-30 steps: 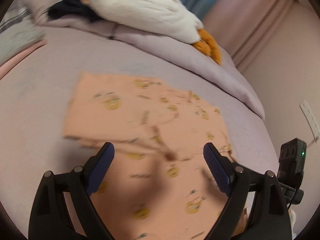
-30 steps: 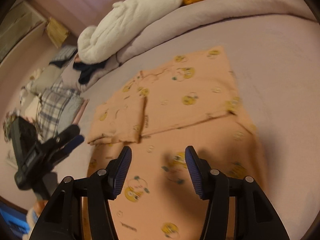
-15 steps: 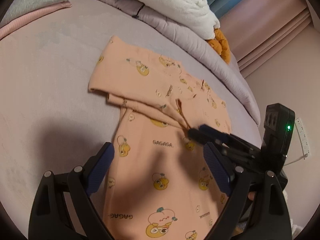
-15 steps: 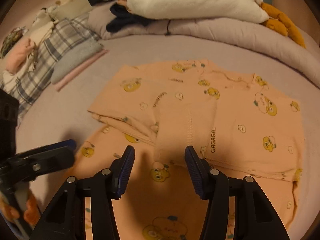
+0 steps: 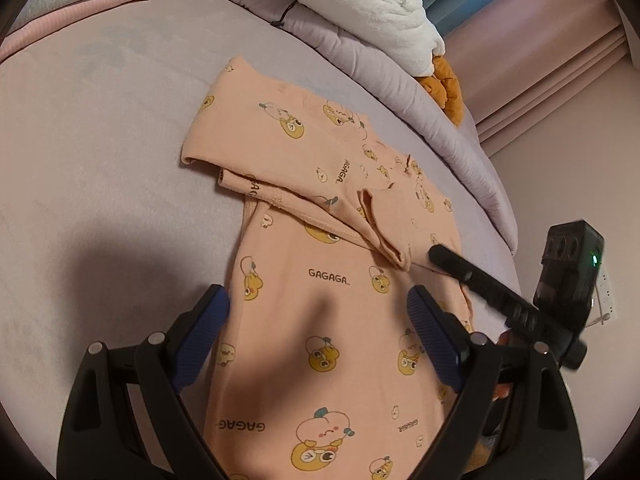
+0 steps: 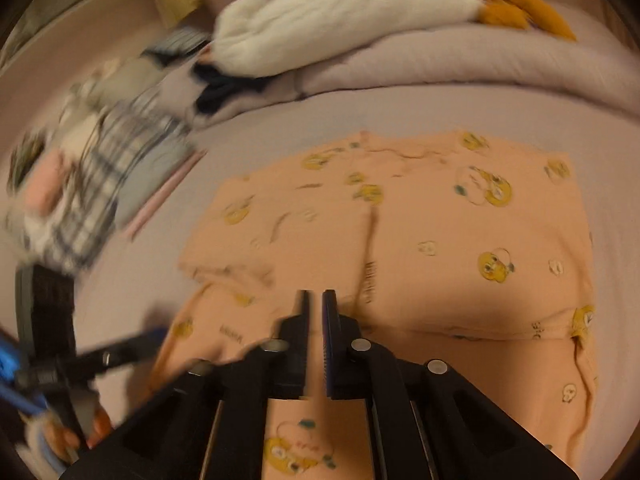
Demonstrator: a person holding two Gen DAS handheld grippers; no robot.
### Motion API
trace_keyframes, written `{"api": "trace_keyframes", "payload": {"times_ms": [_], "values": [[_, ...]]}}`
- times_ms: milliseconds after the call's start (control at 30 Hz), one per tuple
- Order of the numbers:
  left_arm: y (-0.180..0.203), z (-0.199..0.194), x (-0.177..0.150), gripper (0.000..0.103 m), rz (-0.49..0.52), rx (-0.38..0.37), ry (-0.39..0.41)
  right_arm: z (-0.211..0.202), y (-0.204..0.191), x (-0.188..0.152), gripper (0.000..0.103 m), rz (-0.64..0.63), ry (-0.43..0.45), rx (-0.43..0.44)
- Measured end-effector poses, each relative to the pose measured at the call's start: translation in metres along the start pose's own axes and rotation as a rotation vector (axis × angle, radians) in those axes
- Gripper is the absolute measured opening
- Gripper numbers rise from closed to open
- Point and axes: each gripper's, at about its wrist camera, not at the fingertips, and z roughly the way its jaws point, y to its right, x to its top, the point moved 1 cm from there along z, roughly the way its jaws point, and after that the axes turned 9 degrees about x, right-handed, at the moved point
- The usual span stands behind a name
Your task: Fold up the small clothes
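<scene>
1. The left hand-held gripper (image 5: 316,320) is spread wide, blue pads apart, hovering over the lower half of the peach garment (image 5: 340,320) with nothing between its fingers.
2. The right hand-held gripper (image 6: 315,312) has its fingers drawn almost together, just a thin slit between them. It sits low over the fabric near the folded sleeve edge; can't tell if any cloth is caught in there, that view is blurry.
3. From the left wrist view, the right hand-held gripper (image 5: 480,280) comes in from the right, its tip at the cuff of the folded-in sleeve (image 5: 384,220).
4. The peach garment (image 6: 400,240) has yellow cartoon prints and "GAGAGA" text. It lies flat around the middle of the bed (image 5: 100,140), sleeves folded in across the chest.
5. Toward the far edge of the bed: a rolled lilac duvet (image 5: 360,48) with a white plush toy (image 5: 360,0) with orange feet lying on it.
6. Near the left far corner there's a pile of clothes (image 6: 88,184), plaid and pink stuff, blurry.
</scene>
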Motion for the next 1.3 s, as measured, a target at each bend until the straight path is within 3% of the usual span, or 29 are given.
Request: {"api": "trace_keyframes", "payload": {"times_ms": [33, 267, 300, 333, 400, 567, 733, 800, 933, 1067, 1233, 1300], "values": [[0.000, 0.000, 0.000, 0.091, 0.000, 0.000, 0.000, 0.004, -0.007, -0.001, 0.040, -0.041, -0.015, -0.020], [0.002, -0.004, 0.000, 0.091, 0.017, -0.005, -0.002, 0.040, -0.025, 0.000, 0.041, -0.224, -0.097, -0.140], [0.002, -0.004, 0.000, 0.091, 0.017, -0.005, -0.001, 0.042, -0.021, 0.001, 0.034, -0.226, -0.098, -0.168], [0.002, -0.004, 0.000, 0.091, 0.018, -0.006, 0.000, 0.042, -0.016, 0.003, 0.021, -0.215, -0.095, -0.154], [0.002, -0.003, 0.000, 0.091, 0.020, -0.007, 0.000, 0.035, -0.006, 0.007, 0.006, -0.147, -0.069, -0.097], [0.003, -0.001, 0.000, 0.091, 0.024, -0.008, -0.007, 0.012, 0.025, 0.013, 0.005, 0.024, 0.024, -0.049], [0.003, -0.003, -0.001, 0.091, 0.025, 0.002, -0.013, -0.043, 0.090, 0.007, 0.005, 0.384, 0.256, 0.153], [0.003, -0.003, -0.002, 0.091, 0.024, 0.004, -0.013, -0.061, 0.117, 0.000, 0.005, 0.501, 0.328, 0.196], [0.006, -0.005, -0.004, 0.091, 0.034, 0.010, -0.011, -0.075, 0.142, -0.014, 0.005, 0.558, 0.341, 0.151], [0.011, -0.004, -0.006, 0.091, 0.039, 0.009, -0.018, -0.082, 0.144, -0.017, 0.005, 0.529, 0.328, 0.083], [0.017, -0.002, -0.006, 0.091, 0.064, 0.008, -0.023, -0.097, 0.147, -0.011, 0.005, 0.496, 0.376, 0.028], [0.018, 0.000, -0.007, 0.091, 0.066, 0.010, -0.028, -0.097, 0.152, -0.014, 0.005, 0.485, 0.358, -0.047]]}}
